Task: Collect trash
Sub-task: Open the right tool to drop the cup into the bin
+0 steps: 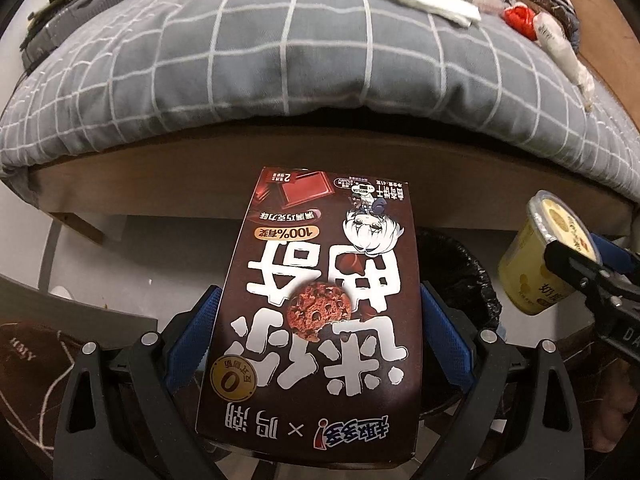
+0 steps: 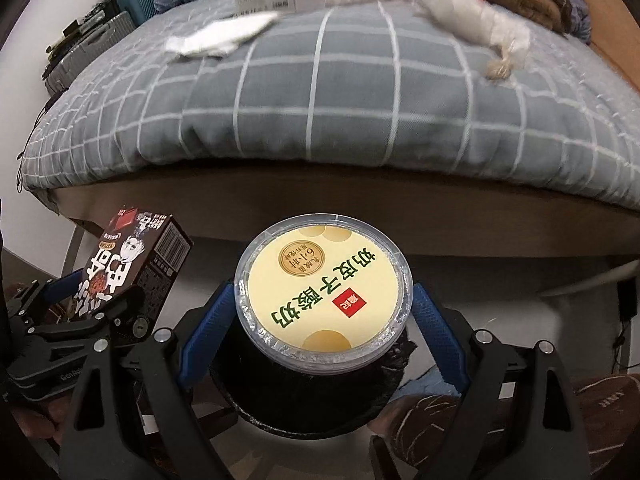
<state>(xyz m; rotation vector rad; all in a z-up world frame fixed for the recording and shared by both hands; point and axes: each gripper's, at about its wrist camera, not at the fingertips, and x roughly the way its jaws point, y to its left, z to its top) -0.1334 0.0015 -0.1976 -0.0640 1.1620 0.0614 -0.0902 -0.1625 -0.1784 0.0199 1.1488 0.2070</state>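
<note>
Right wrist view: right gripper (image 2: 322,312) pinches the cup (image 2: 323,286) directly above the black-lined bin (image 2: 308,396). Left gripper (image 1: 320,320) pinches the box (image 1: 320,304), with the bin (image 1: 460,276) to its right. Release the cup first, then move the box over the opening.

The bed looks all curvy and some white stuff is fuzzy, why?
Both wrist views use a fisheye lens, so the bed edge bows. In the right wrist view the tissue and white bag are smeared by motion blur; the yogurt cup stays sharp.
</note>
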